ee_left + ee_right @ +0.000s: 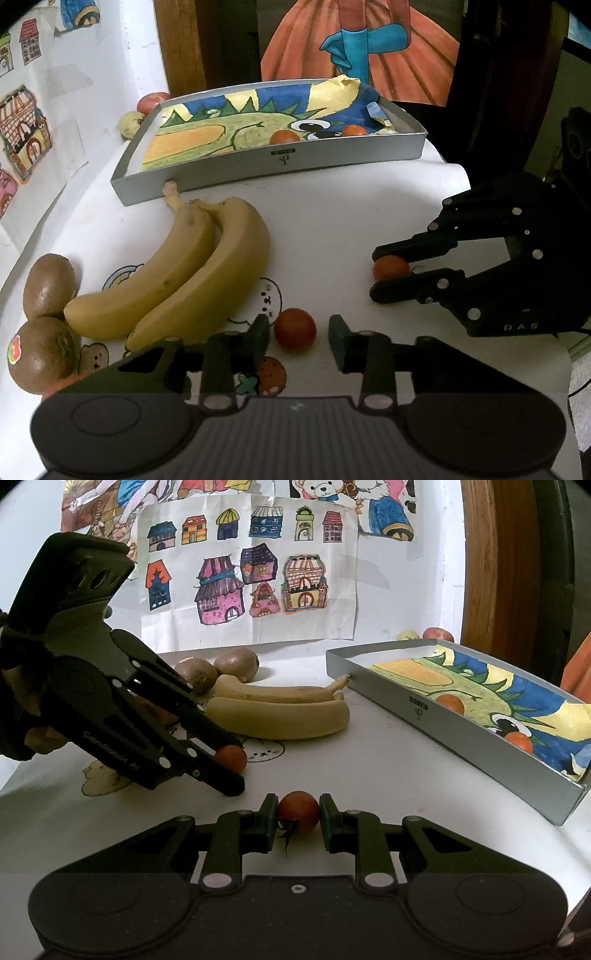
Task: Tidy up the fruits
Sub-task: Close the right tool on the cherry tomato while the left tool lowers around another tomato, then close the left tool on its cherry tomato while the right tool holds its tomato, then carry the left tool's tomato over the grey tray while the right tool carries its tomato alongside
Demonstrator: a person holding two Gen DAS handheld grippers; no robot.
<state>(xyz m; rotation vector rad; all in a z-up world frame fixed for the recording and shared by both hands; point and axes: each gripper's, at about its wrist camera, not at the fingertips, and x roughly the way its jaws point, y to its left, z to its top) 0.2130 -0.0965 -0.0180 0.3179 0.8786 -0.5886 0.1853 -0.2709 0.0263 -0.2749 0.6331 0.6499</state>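
You see a matt grey metal-looking tray [354,157] lined with crayoned paper; smooth glossy tomatoes [295,328]; fuzzy brown kiwis [50,286] at nine o'clock; matt black plastic grippers [298,814].

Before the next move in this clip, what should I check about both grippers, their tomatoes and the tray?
1. Right gripper closed on the right tomato: ok, the fingers touch both its sides.
2. Left gripper closed on the left tomato: not ok, it is open, with gaps beside the fruit.
3. Right tomato lifted off the table: cannot tell.
4. Room in the tray: ok, only two tomatoes lie inside, near the front wall.
5. Way to the tray free: ok, the bananas lie off to the left gripper's left.
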